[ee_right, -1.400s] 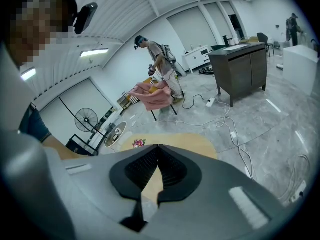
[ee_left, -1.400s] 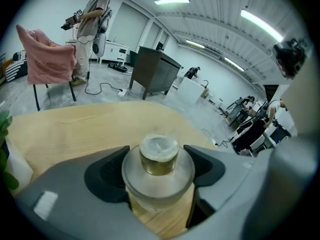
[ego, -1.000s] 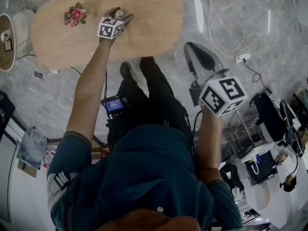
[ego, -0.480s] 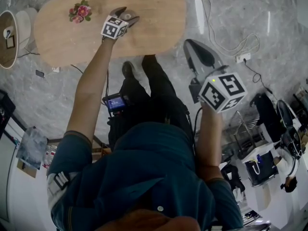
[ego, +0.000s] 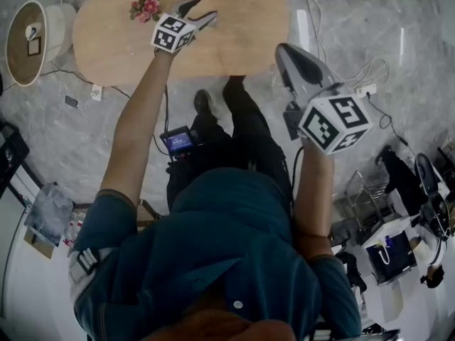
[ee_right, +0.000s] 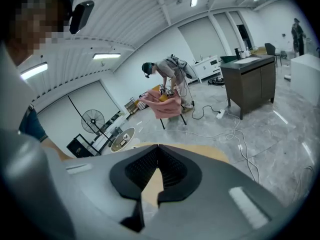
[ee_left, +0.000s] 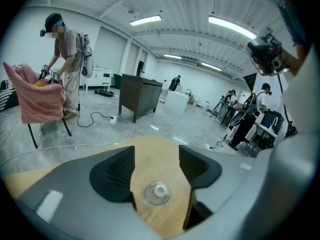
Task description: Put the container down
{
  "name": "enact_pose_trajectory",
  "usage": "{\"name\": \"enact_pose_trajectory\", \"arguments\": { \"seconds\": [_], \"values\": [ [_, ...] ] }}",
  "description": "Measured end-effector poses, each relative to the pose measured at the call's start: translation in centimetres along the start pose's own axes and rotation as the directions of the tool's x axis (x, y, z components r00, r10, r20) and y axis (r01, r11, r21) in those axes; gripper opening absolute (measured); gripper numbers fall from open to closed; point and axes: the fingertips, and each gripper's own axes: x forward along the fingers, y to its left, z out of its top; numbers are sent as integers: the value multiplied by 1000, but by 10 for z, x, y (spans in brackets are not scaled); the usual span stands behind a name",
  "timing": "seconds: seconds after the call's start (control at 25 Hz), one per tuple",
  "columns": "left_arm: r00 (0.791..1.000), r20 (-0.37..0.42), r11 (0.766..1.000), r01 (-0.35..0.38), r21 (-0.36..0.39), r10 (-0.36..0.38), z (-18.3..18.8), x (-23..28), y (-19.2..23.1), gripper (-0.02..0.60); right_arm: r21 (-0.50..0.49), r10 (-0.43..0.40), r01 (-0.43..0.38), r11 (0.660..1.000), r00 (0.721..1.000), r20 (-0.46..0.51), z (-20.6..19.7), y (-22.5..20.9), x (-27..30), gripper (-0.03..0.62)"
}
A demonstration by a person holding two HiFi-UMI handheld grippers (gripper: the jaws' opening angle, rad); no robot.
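Note:
A small clear container (ee_left: 157, 192) with a round lid stands upright on the oval wooden table (ego: 242, 34). In the left gripper view it is seen from above. My left gripper (ego: 201, 7) hangs over the table. Its jaws (ee_left: 156, 159) are closing. The container sits low between them, and neither pad touches it. My right gripper (ego: 284, 50) is held up off the table's near right edge. Its fingertips (ee_right: 157, 146) meet, with nothing between them.
A bunch of pink flowers (ego: 146, 7) lies on the table left of my left gripper. A small round side table (ego: 28, 41) stands at the far left. Cables and a power strip (ego: 366, 87) trail on the floor at right. A person bends over a pink chair (ee_left: 40, 101).
The head view has swung, so the table sits higher and further right. My left gripper now shows closer to the flowers. The right gripper has stayed raised.

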Motion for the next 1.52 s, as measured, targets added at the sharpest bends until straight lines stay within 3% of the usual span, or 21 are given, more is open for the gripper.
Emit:
{"name": "enact_pose_trajectory", "arguments": {
  "seconds": [0.2, 0.4, 0.68, 0.96, 1.12, 1.36, 1.52],
  "values": [
    [989, 138, 999, -48, 22, 45, 62, -73, -4, 258, -44, 5, -2, 999, 998, 63, 22, 33, -17, 11],
    [956, 277, 994, -108, 32, 95, 119, -162, -11, 239, -97, 21, -9, 995, 992, 121, 41, 74, -31, 11],
    [891, 437, 984, -167, 63, 123, 182, -290, -19, 214, -201, 51, -9, 980, 977, 207, 81, 140, -36, 11],
    [797, 585, 969, -236, 68, 153, 232, -412, -52, 196, -294, 99, -14, 956, 956, 277, 108, 206, -55, 11],
    [757, 630, 961, -268, 63, 170, 251, -469, -81, 190, -334, 124, -12, 943, 941, 314, 118, 236, -77, 11],
    [745, 647, 943, -310, 120, 163, 272, -532, -132, 179, -393, 159, 10, 920, 904, 396, 134, 276, -118, 9],
    [738, 664, 931, -315, 185, 118, 279, -563, -170, 176, -446, 181, 30, 895, 888, 422, 132, 301, -141, 8]
  ]
}}
